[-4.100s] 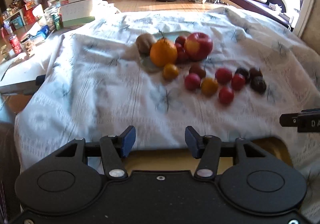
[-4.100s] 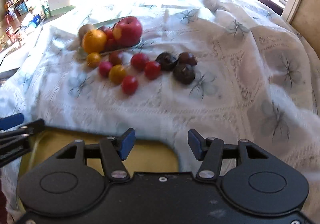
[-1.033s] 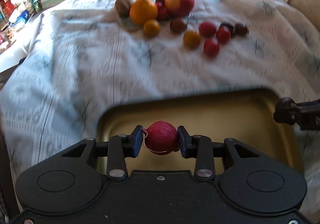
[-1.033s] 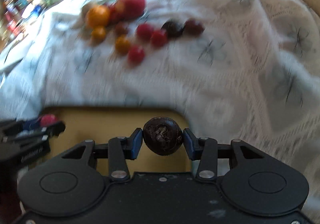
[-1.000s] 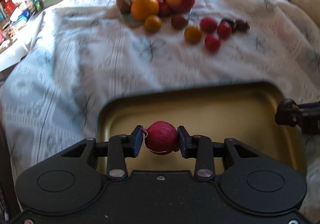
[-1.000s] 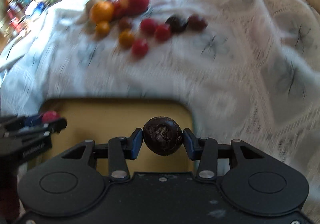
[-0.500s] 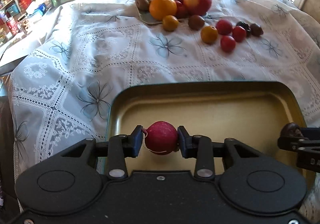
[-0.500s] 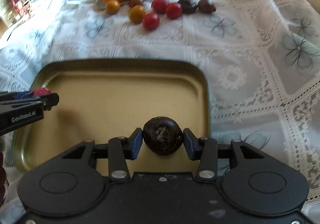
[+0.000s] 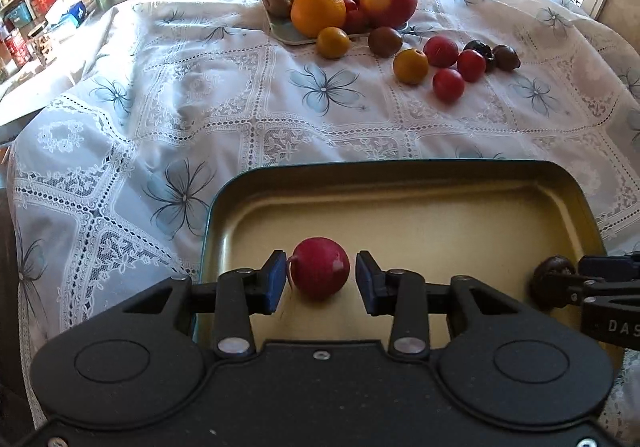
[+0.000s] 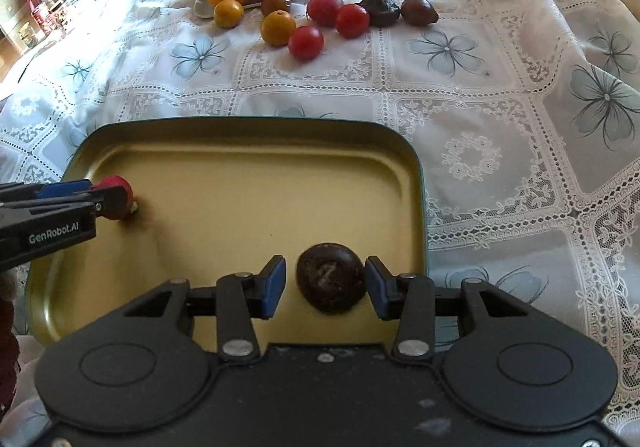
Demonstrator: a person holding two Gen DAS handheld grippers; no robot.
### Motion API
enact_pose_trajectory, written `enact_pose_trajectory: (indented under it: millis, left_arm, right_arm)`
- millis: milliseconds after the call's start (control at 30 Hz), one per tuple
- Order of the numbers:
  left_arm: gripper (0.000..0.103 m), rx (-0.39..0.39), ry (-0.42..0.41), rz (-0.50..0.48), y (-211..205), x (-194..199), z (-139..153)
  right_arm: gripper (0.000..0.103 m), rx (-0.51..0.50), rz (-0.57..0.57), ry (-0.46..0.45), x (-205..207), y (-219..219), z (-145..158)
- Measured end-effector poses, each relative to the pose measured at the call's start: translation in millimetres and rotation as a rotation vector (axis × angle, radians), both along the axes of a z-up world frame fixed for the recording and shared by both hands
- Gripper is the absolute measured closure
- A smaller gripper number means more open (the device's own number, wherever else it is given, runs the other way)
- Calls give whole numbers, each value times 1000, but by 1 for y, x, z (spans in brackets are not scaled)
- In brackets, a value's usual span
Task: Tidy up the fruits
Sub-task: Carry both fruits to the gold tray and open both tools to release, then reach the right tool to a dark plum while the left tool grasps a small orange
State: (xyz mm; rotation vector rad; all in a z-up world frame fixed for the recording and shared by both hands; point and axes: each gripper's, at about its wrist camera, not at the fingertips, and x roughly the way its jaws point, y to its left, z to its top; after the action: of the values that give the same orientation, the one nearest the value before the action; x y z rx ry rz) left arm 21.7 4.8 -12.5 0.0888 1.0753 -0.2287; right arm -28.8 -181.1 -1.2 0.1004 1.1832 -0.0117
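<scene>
A small red fruit point(image 9: 320, 267) lies on the floor of the gold tray point(image 9: 400, 167), near its left side. My left gripper point(image 9: 321, 281) straddles it; the jaws are opening, with a gap at each pad. In the right wrist view the same red fruit point(image 10: 116, 197) shows at the left gripper's fingertips point(image 10: 108, 193). A dark brown fruit point(image 10: 331, 277) sits on the tray point(image 10: 256, 123) near its right rim, between the pads of my right gripper point(image 10: 326, 285). There is a slim gap at the left pad, and the right pad is at the fruit's edge.
At the back of the lace tablecloth, a plate point(image 9: 286, 35) holds an apple point(image 9: 390, 1), an orange point(image 9: 318, 11) and a kiwi. Several small red, orange and dark fruits point(image 9: 448, 84) lie loose in front of it. Cluttered shelves stand at the far left.
Both grippers came back from the fruit pile over the tray. The left jaws parted from the red fruit. The dark fruit no longer fills the gap between the right pads and has turned.
</scene>
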Motion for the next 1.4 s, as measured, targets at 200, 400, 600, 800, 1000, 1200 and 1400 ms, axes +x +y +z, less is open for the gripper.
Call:
enact_pose_trajectory:
  millis: [200, 400, 600, 800, 1000, 1200, 1400]
  left_arm:
    - [56, -3, 15, -3, 1, -2, 1]
    - [56, -11, 7, -6, 4, -3, 9]
    - [56, -17, -8, 14, 9, 4, 16]
    - [56, -14, 0, 21, 9, 15, 15]
    - [56, -19, -1, 34, 8, 34, 17]
    - [56, -20, -30, 35, 4, 62, 29]
    - [56, -15, -63, 36, -5, 100, 39]
  right_arm:
    - [57, 7, -6, 7, 0, -1, -1]
    - [57, 10, -11, -1, -1, 0, 2]
    - [57, 15, -29, -22, 0, -6, 9]
    - [57, 25, -47, -10, 4, -11, 10]
    - [57, 26, -69, -26, 17, -19, 20]
    - [57, 31, -82, -45, 44, -33, 39]
    - [56, 95, -152, -51, 92, -60, 60]
